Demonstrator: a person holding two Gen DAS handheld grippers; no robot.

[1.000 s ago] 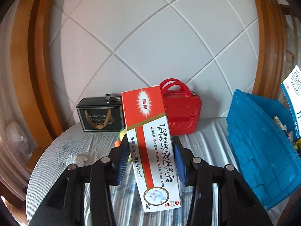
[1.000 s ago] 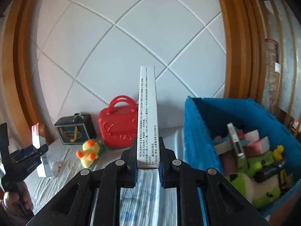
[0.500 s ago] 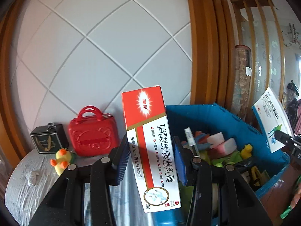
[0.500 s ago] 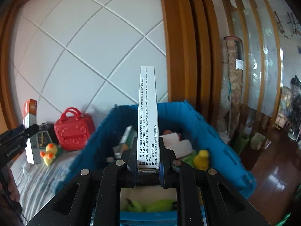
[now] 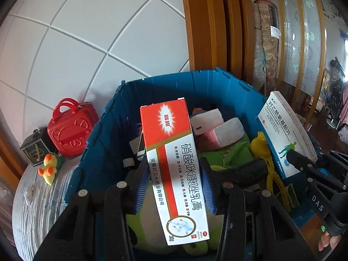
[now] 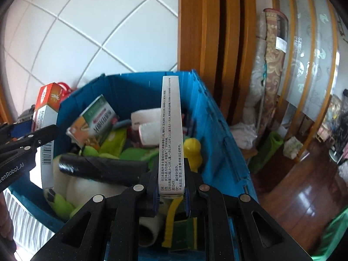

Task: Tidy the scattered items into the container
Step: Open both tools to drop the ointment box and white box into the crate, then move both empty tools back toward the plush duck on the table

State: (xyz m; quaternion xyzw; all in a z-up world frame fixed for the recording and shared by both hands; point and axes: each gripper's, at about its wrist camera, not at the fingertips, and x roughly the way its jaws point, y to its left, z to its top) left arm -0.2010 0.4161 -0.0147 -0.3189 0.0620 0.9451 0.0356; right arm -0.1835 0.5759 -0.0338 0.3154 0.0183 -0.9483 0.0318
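Left hand-held gripper (image 5: 174, 184) is clamping the red-and-white medicine box (image 5: 174, 163) by its sides, while the right hand-held gripper (image 6: 170, 193) is pinching the blue-and-white tablet box (image 6: 170, 134) edge-on; both are hovering over the blue container's (image 5: 169, 82) mouth, presumably for release.

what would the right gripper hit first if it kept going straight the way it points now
Probably the clutter in the blue plastic crate: the right gripper, shut on a thin white medicine box, points down at a yellow plastic toy and green soft items; depth is unclear.
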